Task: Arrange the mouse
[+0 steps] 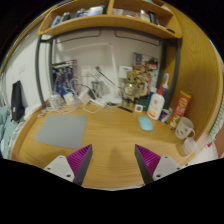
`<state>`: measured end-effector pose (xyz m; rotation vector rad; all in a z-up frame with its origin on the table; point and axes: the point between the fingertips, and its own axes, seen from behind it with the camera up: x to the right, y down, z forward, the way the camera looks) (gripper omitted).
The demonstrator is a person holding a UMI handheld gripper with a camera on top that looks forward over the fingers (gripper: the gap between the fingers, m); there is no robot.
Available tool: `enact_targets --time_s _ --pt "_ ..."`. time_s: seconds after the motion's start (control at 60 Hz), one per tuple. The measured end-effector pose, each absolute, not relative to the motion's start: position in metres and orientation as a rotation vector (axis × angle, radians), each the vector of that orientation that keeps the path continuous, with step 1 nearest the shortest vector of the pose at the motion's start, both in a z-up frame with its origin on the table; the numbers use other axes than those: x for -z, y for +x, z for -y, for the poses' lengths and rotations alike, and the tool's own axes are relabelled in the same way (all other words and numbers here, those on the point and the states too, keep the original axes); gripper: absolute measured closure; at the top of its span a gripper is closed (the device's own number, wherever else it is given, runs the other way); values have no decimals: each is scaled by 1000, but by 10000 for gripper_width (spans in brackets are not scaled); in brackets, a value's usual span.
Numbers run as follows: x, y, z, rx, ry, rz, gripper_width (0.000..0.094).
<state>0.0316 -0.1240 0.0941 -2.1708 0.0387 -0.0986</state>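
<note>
The gripper [112,165] is nearest, its two pink pads [80,160] wide apart and holding nothing. Bare wooden desk [105,130] shows between them. Left of the fingers, further up the desk, lies a grey mouse pad [62,130]. Right of the pad, past a wide bare stretch of wood, sits the small pale blue mouse [146,124]. Right of it, bottles [157,104] and a clear jug [184,128] crowd the desk's right edge.
</note>
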Motion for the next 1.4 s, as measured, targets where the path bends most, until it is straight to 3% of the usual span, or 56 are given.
enact_targets --time_s 0.3,0.65,0.783,0.8,0.817,0.833,0.85,0.867,0.983,1.1,1.267,1.4 --pt "-33 164 52 172 -2244 -107 96" --pt "2 213 -71 129 -2247 -80 104" --pt "13 216 -88 91 -2257 -100 214" --pt "13 216 -90 76 -2254 -102 224" --pt "13 216 -91 72 -2252 -110 300" --pt "13 216 -92 66 -2247 -117 269" --pt "13 216 -93 62 -2243 -121 308" --pt "13 215 -93 58 -2241 -120 406" --pt "15 213 -92 82 -2245 -88 457" --pt "16 213 -91 92 -2281 -94 616" --pt "7 213 -89 179 -2303 -99 654" --pt "-69 194 -97 219 -2184 -159 655"
